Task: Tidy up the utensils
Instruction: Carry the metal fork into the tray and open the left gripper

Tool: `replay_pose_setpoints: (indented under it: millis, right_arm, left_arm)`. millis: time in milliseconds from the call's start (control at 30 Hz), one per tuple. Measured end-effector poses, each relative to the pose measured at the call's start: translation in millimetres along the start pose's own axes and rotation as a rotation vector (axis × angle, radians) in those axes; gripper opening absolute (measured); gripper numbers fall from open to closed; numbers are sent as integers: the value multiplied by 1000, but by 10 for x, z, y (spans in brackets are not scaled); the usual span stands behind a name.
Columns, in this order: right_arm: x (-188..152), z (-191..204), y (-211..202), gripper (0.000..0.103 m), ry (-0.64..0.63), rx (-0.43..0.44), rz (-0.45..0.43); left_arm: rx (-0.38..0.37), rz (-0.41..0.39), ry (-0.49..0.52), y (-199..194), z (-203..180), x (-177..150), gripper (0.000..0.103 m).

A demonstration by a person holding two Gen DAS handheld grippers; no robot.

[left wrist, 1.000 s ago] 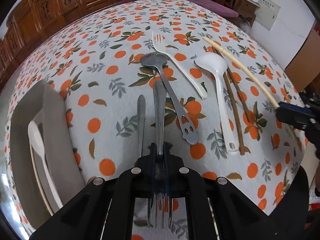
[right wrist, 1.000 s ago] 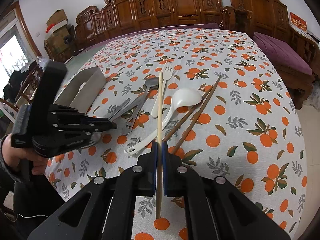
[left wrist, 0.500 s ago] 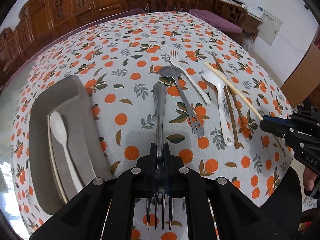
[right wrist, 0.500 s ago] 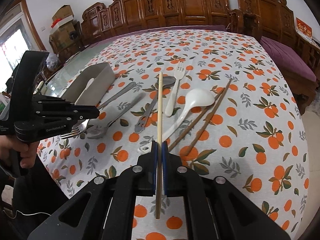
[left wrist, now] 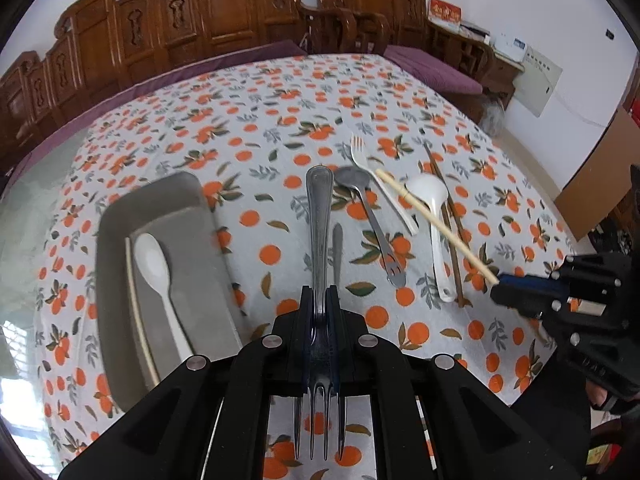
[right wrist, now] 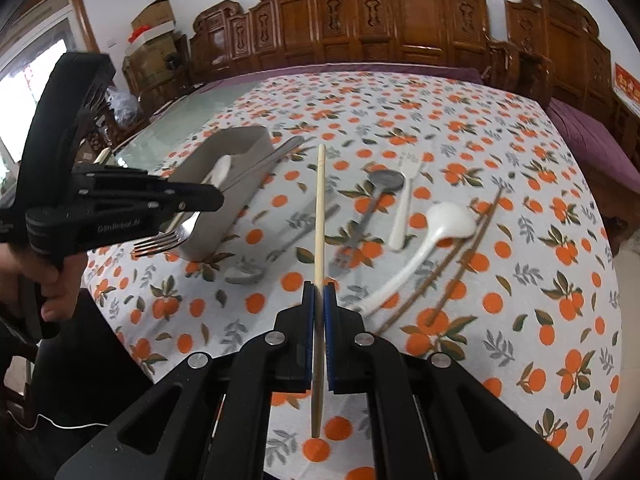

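The left hand-held gripper [left wrist: 320, 312] is clamped on a metal fork [left wrist: 319, 216], whose handle is carried forward over the counter [left wrist: 280, 92] while its tines project back under the camera. Ahead and to the left of this hand-held gripper a grey tray [left wrist: 160, 216] is seen on the orange-print cloth, with a white spoon [left wrist: 154, 264] and a pale stick lying lengthwise inside it. Directly below the held fork a second metal utensil [left wrist: 338, 248] is left on the cloth, partly hidden by the fork's handle.

The right hand-held gripper [right wrist: 319, 308] is closed on a light chopstick [right wrist: 319, 216] — its length is pointed straight ahead, its tail passing back between the blue pads. To the right of that chopstick a slotted metal spoon [right wrist: 372, 204], a white plastic fork [right wrist: 405, 204], a white ladle spoon [right wrist: 432, 236] and a pair of brown chopsticks [right wrist: 468, 248] are spread loosely on the cloth, the ladle's bowl touching the brown pair. To its left the grey tray is partly blocked from the right wrist view by the left hand-held gripper and its fork, held beside the tray's near end

Carved wooden chairs [right wrist: 360, 24] are ranged behind the counter, well apart from both tools — nothing else is seen between the tools and the tray
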State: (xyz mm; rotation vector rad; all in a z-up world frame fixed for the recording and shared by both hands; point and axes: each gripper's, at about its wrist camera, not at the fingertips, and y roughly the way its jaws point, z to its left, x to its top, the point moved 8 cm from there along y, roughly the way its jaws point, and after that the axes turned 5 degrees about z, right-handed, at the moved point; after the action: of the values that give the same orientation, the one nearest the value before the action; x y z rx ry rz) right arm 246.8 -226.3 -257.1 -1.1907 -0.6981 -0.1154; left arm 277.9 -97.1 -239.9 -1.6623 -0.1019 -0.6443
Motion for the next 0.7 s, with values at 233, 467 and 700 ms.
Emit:
replay_pose_setpoints:
  millis: [233, 467, 700]
  right_arm:
    - [170, 236, 8, 6, -34, 5, -11]
    - [409, 400, 36, 6, -37, 7, -27]
    - [608, 524, 115, 6, -20, 19, -37]
  left_arm:
    - [11, -47, -25, -226, 208, 92, 6]
    - [39, -66, -71, -312, 572, 124, 6]
    - [75, -68, -121, -331, 983, 119, 6]
